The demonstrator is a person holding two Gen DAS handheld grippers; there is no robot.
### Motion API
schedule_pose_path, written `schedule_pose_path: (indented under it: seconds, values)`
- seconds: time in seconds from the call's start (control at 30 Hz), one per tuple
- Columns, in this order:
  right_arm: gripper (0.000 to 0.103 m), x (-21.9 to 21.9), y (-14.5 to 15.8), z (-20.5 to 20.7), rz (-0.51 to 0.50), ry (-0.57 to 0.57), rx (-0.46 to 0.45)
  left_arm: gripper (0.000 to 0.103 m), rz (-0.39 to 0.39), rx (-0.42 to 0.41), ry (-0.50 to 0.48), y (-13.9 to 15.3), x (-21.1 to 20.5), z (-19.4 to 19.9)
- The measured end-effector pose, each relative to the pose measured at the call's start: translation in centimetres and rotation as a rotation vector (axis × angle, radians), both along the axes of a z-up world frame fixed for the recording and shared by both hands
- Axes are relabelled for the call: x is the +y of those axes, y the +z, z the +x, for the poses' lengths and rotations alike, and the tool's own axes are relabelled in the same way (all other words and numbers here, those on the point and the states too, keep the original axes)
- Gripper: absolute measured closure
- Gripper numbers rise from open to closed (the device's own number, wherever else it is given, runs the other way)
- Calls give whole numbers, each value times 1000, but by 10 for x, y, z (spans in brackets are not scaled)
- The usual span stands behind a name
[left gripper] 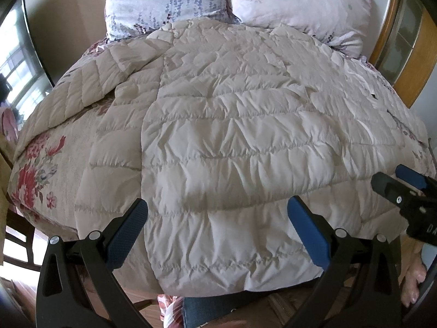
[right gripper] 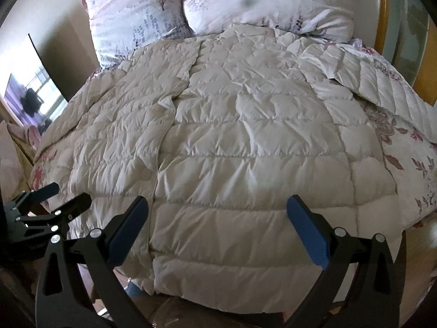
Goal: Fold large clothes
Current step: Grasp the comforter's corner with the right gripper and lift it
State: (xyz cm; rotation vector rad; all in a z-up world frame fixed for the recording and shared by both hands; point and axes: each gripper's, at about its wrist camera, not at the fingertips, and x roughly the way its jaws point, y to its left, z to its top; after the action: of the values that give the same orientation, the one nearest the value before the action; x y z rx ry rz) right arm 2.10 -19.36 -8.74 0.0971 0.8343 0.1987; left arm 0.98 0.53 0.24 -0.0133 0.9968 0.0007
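Note:
A large cream quilted down coat (left gripper: 232, 136) (right gripper: 245, 136) lies flat and front-up on the bed, hem toward me and collar by the pillows. One sleeve (left gripper: 82, 90) stretches out to the left, the other sleeve (right gripper: 382, 87) to the right. My left gripper (left gripper: 217, 205) hovers open over the hem area, nothing between its blue pads. My right gripper (right gripper: 218, 205) is also open and empty above the hem, further right. Each gripper shows in the other's view: the right gripper (left gripper: 396, 183) at the right edge, the left gripper (right gripper: 54, 194) at the left edge.
A floral bedspread (left gripper: 32, 169) covers the bed under the coat. Two floral pillows (left gripper: 164, 0) (left gripper: 300, 2) stand at the head. A wooden frame (left gripper: 393, 27) rises on the right, a dark reflective panel (left gripper: 16, 54) on the left. A person's hand (left gripper: 415, 281) and jeans (left gripper: 207, 311) are at the near edge.

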Motion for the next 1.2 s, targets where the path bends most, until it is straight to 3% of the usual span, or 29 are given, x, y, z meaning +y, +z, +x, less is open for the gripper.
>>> schedule_pose_path:
  seconds: [0.23, 0.43, 0.7, 0.9, 1.07, 1.2]
  values:
    - [2, -14, 8, 18, 117, -6, -4, 1, 11, -23, -15, 12, 0, 14]
    - [2, -51, 15, 38, 206, -107, -54, 1, 17, -11, -18, 12, 2, 33]
    - [2, -133, 20, 65, 299, -372, -96, 1, 27, 13, -30, 12, 3, 61]
    - [2, -230, 4, 79, 496, -638, -76, 1, 43, -3, -12, 18, 7, 81]
    - [14, -297, -16, 81, 637, -821, -72, 1, 45, -9, 17, 15, 13, 99]
    - [26, -326, -33, 83, 719, -883, -86, 1, 42, 10, 34, 7, 17, 111]
